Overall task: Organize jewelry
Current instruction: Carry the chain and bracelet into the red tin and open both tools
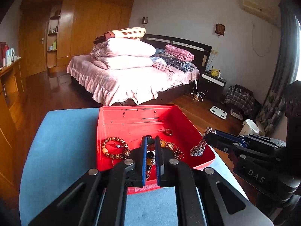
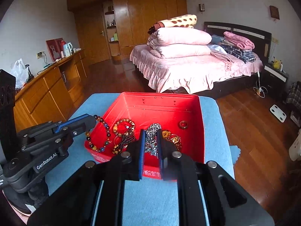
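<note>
A red box (image 1: 131, 120) (image 2: 199, 131) stands on a blue cloth. My left gripper (image 1: 150, 139) is shut on a bracelet of large multicoloured beads (image 1: 150, 150), which hangs over the box's near left edge in the right wrist view (image 2: 105, 131). My right gripper (image 2: 151, 131) is shut on a silver chain (image 2: 153, 139), which dangles into the box's right side in the left wrist view (image 1: 199, 146). In the box lie a tan bead bracelet (image 1: 112, 146) (image 2: 124, 125), a dark red ring (image 1: 168, 131) (image 2: 183, 124) and gold pieces (image 2: 173, 137).
The blue cloth (image 1: 65, 141) (image 2: 214, 128) covers a small table that ends just beyond the box. Wooden floor (image 2: 244, 113) lies beyond, with a bed (image 1: 131, 79) behind. A wooden sideboard (image 2: 47, 90) runs along the left.
</note>
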### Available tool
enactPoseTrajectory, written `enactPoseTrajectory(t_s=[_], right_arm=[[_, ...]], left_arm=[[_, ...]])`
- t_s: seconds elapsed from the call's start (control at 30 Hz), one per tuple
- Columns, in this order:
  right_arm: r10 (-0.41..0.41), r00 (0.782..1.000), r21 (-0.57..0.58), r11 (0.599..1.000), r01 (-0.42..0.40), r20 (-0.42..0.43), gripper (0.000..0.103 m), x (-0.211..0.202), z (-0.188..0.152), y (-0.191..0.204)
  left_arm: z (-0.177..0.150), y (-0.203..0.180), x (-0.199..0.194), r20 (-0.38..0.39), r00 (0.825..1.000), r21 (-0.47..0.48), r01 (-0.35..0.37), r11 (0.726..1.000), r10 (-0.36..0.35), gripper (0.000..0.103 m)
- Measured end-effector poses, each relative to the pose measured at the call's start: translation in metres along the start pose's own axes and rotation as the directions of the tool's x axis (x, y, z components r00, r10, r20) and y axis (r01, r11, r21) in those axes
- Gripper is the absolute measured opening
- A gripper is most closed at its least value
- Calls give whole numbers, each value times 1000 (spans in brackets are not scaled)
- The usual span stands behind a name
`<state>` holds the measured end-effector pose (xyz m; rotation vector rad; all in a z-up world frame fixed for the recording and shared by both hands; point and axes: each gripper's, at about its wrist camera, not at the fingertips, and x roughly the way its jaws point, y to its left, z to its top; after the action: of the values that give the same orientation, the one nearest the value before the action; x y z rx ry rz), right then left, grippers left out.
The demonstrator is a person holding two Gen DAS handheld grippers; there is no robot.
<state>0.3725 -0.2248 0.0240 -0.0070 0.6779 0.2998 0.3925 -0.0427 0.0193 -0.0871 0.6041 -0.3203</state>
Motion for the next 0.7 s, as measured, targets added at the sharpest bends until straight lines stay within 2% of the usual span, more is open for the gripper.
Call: enactPoseTrajectory(t_s=[0.2, 0.33, 0.53, 0.6, 0.67, 0.7], right_arm=[[1, 999, 19, 1000, -1, -32, 11, 34, 13, -12], [-1, 998, 26, 1000, 2, -66, 11, 62, 18, -18], [1, 995, 56, 998, 5, -102, 13, 98, 18, -28], [-12, 996, 59, 998, 17, -93, 18, 104, 18, -31], [-29, 996, 51, 998, 34, -88, 24, 106, 16, -32], [-41, 996, 46, 998, 45, -83, 24, 106, 15, -33]], left_arm=[[12, 7, 33, -18, 1000, -12, 0, 1000, 0, 8], [16, 10, 61, -57, 998, -16, -7, 1000, 6, 8], [10, 22, 97, -109, 994, -43, -9, 999, 4, 8], [6, 26, 104, -117, 993, -55, -9, 998, 2, 12], [4, 29, 106, -120, 993, -61, -10, 998, 2, 35], [3, 30, 105, -113, 994, -61, -13, 998, 6, 40]])
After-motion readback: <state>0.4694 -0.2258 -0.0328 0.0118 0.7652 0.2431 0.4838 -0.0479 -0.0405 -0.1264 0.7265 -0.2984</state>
